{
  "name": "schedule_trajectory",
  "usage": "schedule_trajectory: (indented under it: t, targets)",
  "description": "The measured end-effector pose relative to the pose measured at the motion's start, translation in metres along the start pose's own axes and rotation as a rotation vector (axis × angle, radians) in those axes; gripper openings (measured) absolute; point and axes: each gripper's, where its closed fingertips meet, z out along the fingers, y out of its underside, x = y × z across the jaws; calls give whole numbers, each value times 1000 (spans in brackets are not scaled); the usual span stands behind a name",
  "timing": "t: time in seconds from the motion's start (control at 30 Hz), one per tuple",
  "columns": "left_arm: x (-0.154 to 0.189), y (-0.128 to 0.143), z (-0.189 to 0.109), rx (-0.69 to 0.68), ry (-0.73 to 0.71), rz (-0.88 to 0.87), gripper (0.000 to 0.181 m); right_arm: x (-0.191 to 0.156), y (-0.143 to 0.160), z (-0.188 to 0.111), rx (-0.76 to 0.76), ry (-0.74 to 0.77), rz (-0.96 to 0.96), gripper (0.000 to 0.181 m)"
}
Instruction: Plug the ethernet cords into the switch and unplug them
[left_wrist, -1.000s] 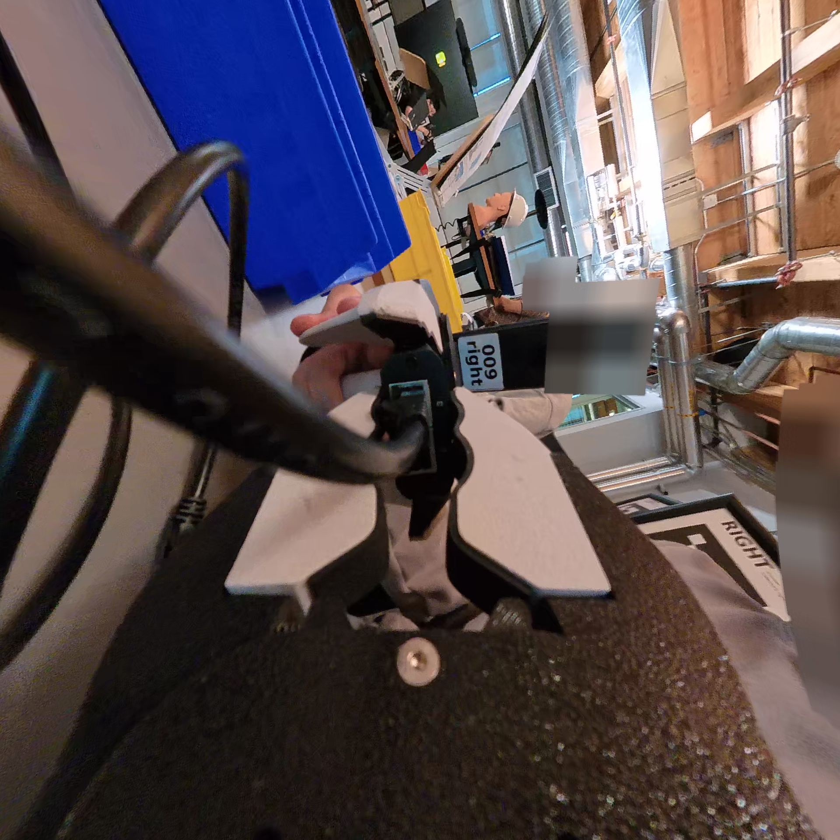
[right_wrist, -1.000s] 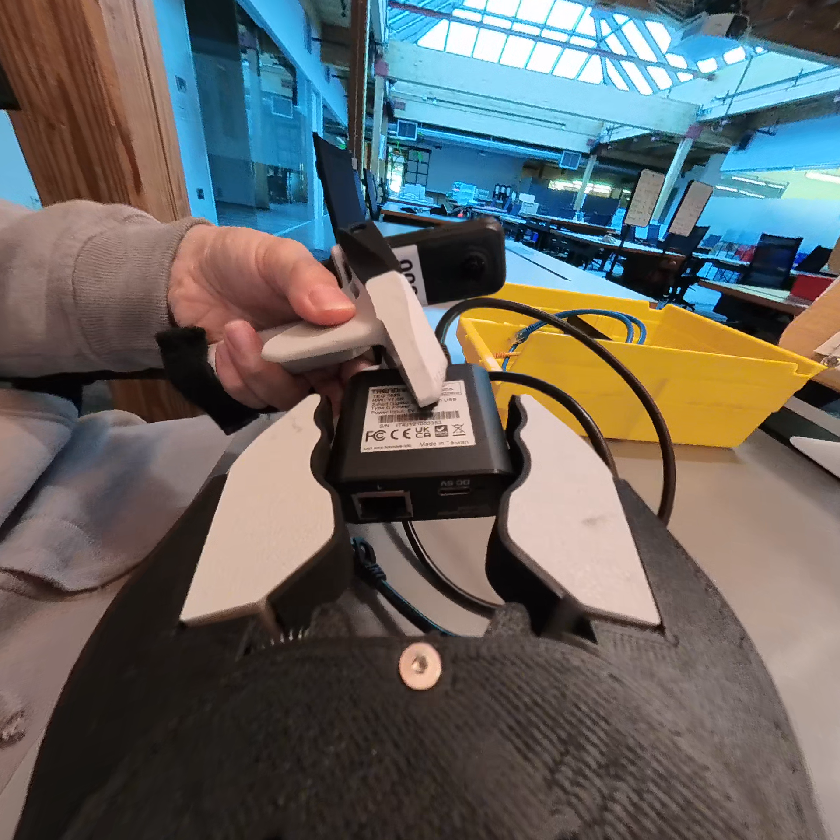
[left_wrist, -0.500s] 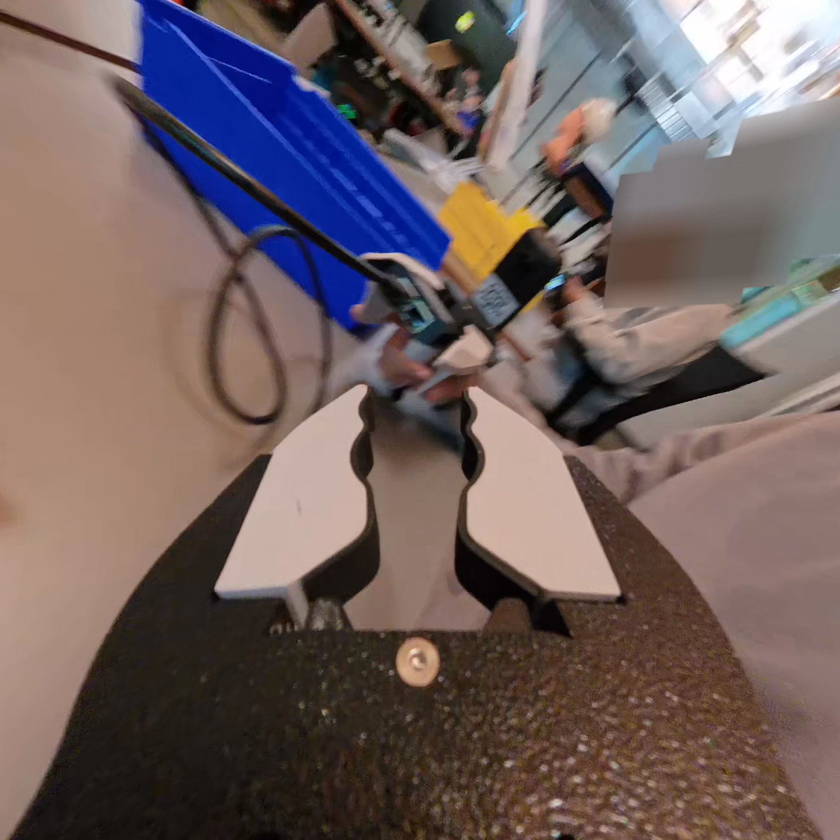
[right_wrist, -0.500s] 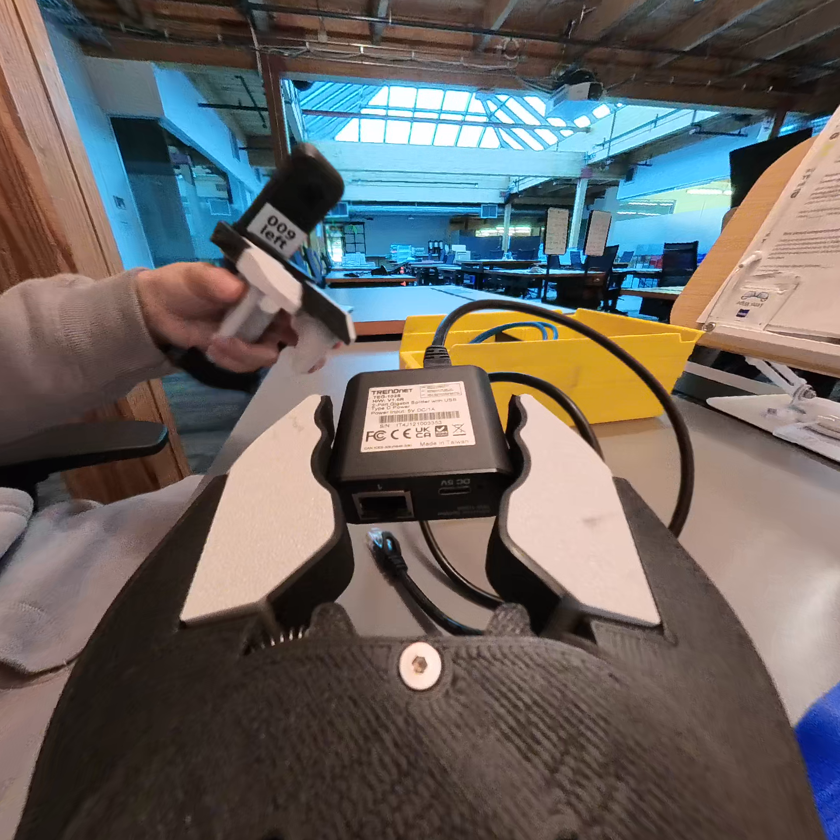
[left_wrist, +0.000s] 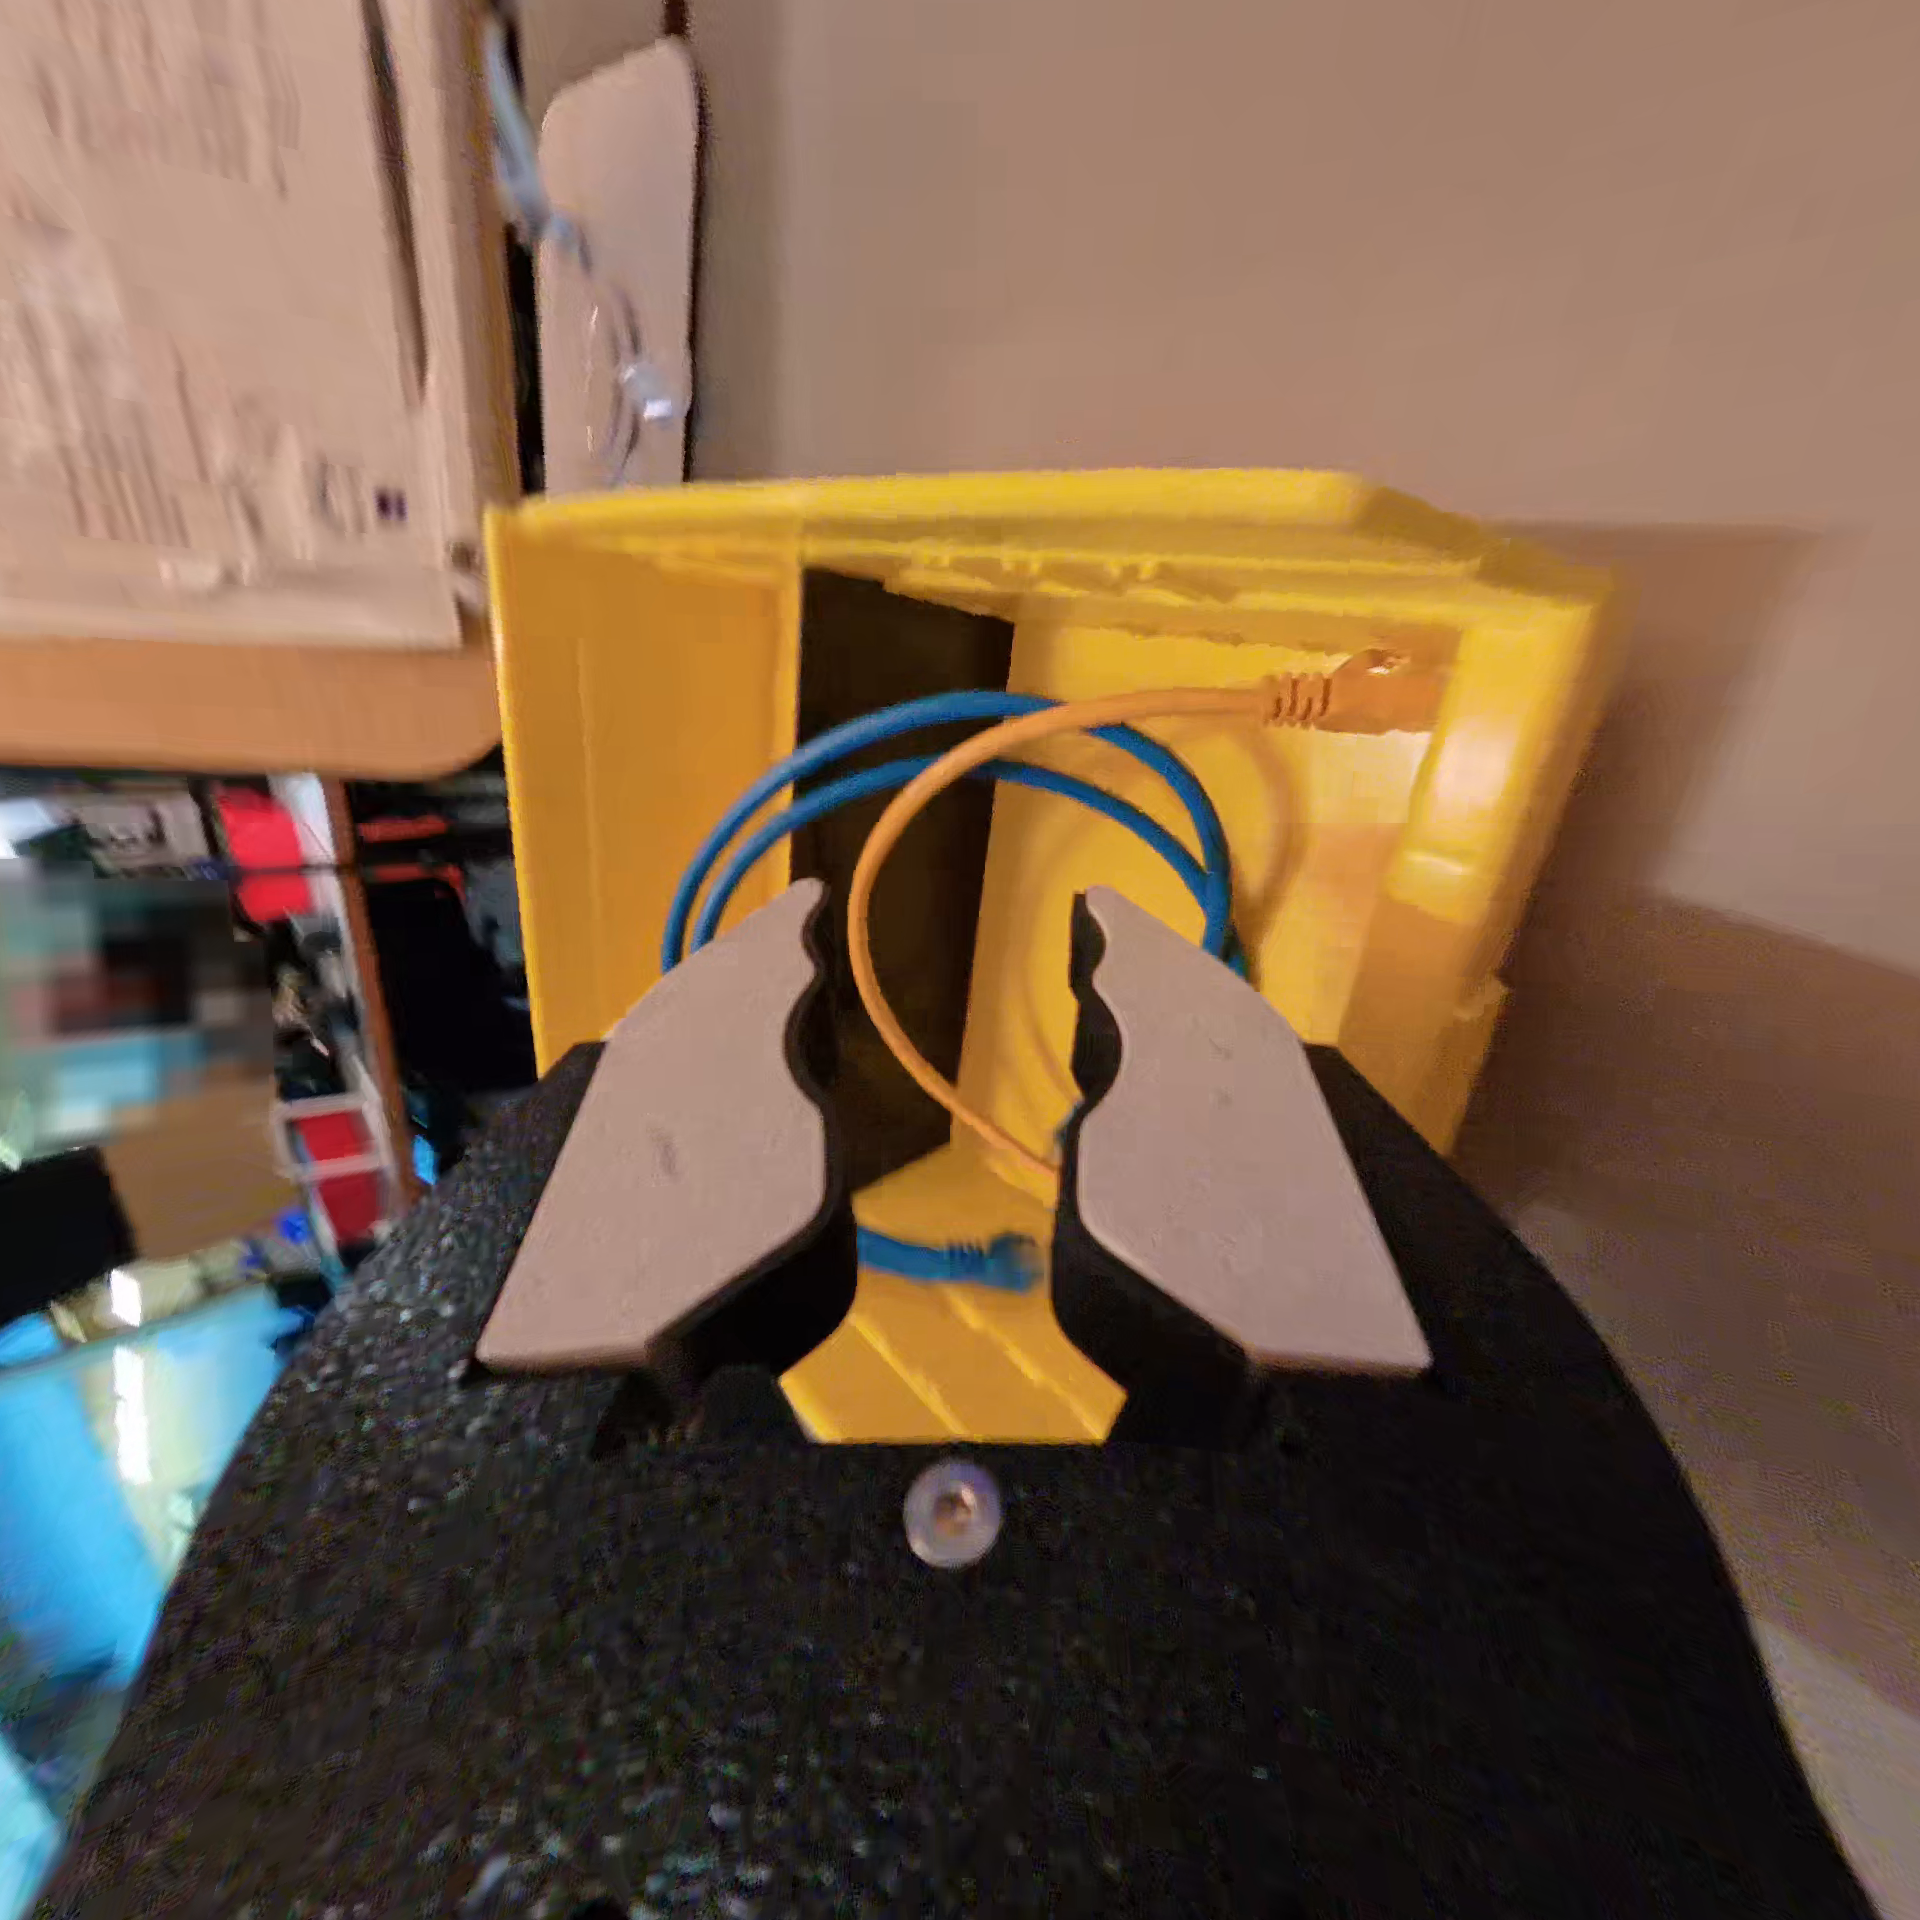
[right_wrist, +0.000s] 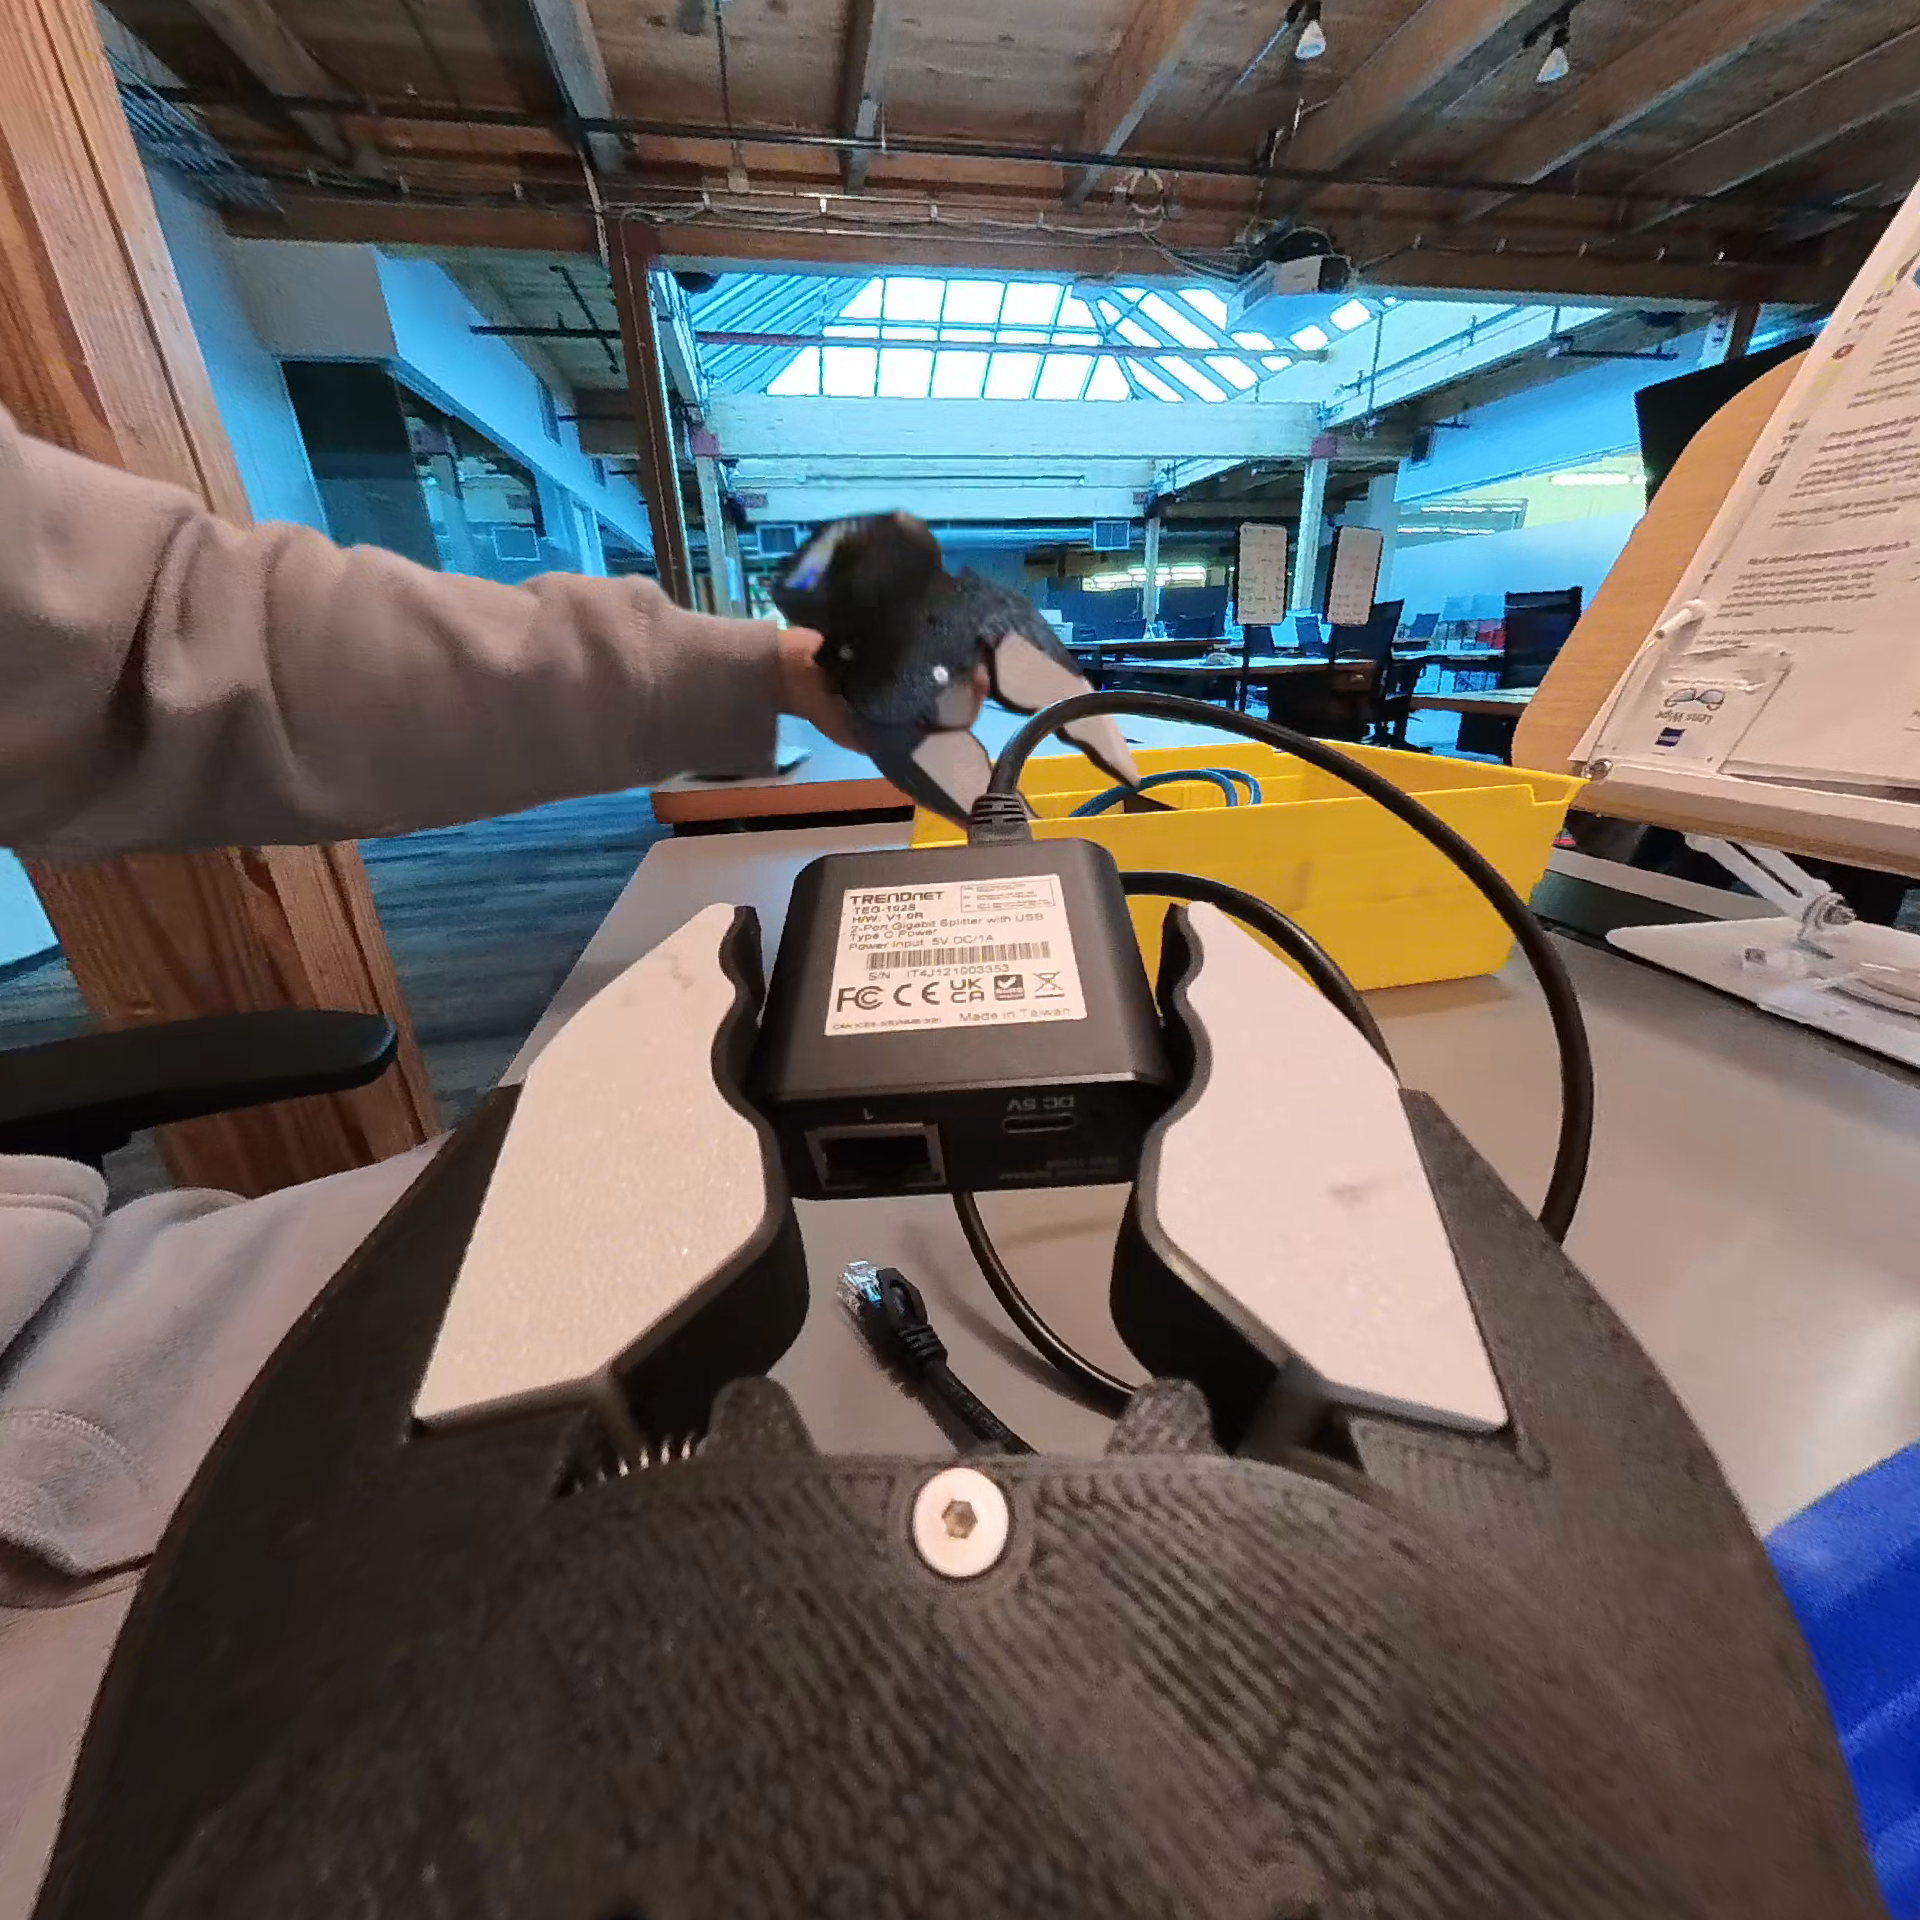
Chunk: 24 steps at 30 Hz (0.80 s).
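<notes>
My right gripper (right_wrist: 956, 925) is shut on the black switch (right_wrist: 956, 1049), label side up, above the grey table (right_wrist: 1714, 1195). One port (right_wrist: 878, 1158) faces me, empty. A black cord (right_wrist: 1455, 831) runs from the switch's far side, and a loose black plug (right_wrist: 883, 1299) lies on the table below it. My left gripper (left_wrist: 951, 914) is open and empty over the yellow bin (left_wrist: 644, 779). The bin holds a coiled blue cord (left_wrist: 935, 717) and an orange cord (left_wrist: 1340, 696). The left gripper also shows in the right wrist view (right_wrist: 997, 727), over the bin (right_wrist: 1351, 883).
A document stand with papers (right_wrist: 1766, 623) rises at the right, also seen in the left wrist view (left_wrist: 208, 312). A blue bin corner (right_wrist: 1849, 1662) is near right. A wooden post (right_wrist: 156, 727) and a chair armrest (right_wrist: 187, 1060) are at the left. Some 25 cm of space lies between my two pairs of fingers.
My left gripper has let go of the black plug, swung away from the switch to above the yellow bin, and opened wider. My right gripper still holds the switch.
</notes>
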Motion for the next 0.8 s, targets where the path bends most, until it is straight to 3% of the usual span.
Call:
schedule_trajectory:
  t: [0.17, 0.4, 0.6, 0.8]
  targets:
    - [17, -10, 37, -20, 27, 301, 38, -4, 1, 1, -11, -26, -12, 75]
    - [13, -15, 50, -10, -46, 422, 18, -3, 0, 0, 1, -38, 5, 74]
    - [-5, -10, 42, -22, -149, 340, 5, -3, -2, -1, 14, -42, 8, 75]
    - [-61, -10, -11, 21, -349, 54, 0, -3, -2, -2, 18, -43, 10, 74]
